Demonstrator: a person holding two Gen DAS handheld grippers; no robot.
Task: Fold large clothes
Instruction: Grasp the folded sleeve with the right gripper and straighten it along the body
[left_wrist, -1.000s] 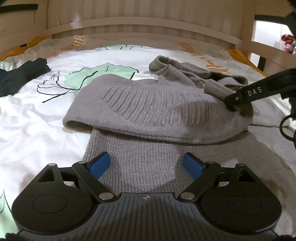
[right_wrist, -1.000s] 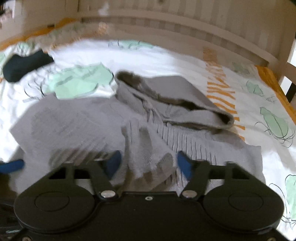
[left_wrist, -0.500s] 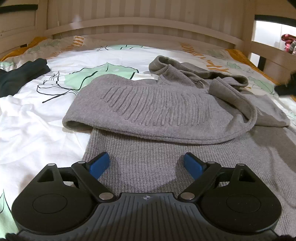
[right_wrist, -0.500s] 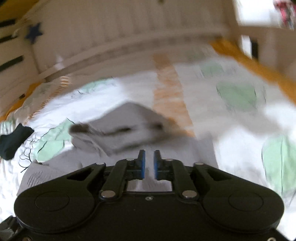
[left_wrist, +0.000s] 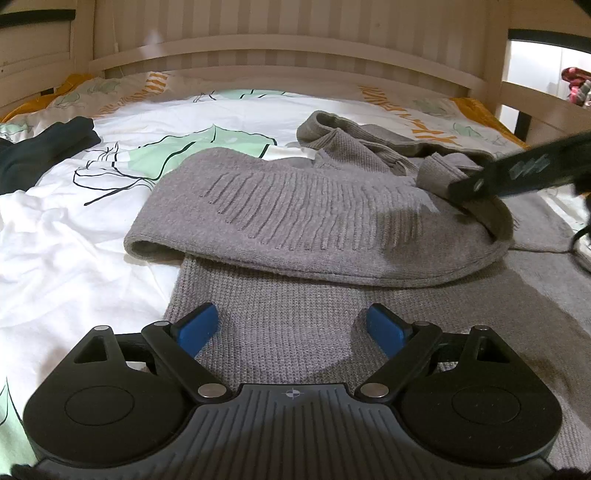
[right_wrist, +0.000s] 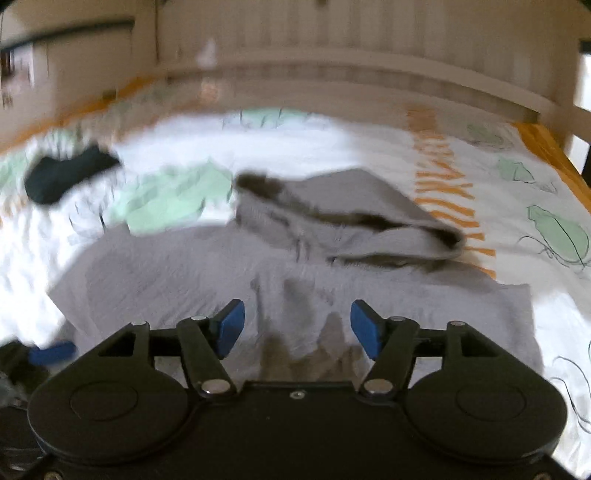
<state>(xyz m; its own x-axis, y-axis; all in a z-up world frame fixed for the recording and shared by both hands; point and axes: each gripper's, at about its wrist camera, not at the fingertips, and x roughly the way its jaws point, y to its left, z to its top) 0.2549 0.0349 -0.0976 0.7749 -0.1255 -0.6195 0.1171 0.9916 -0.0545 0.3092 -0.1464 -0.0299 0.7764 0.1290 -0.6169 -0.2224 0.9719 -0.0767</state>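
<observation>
A grey knit hooded sweater (left_wrist: 314, 206) lies on the bed with one sleeve folded across its body and the hood (left_wrist: 369, 136) at the far side. My left gripper (left_wrist: 291, 328) hovers open over the sweater's lower body, nothing between its blue pads. In the blurred right wrist view my right gripper (right_wrist: 297, 330) is over the sweater (right_wrist: 184, 273). Its jaws are opening, with a ridge of grey sleeve fabric under the gap and the pads off it. The left wrist view shows a right finger (left_wrist: 517, 171) reaching in at the sleeve cuff (left_wrist: 436, 173).
A dark garment (left_wrist: 40, 151) lies at the far left of the white patterned duvet (left_wrist: 74, 236). A slatted wooden headboard (left_wrist: 280, 48) closes the far side and a wooden rail (left_wrist: 535, 96) runs along the right.
The right gripper swung away to the right and shut half a second ago, then came back over the sleeve cuff with its jaws apart. The left gripper and the sweater's body stayed put.
</observation>
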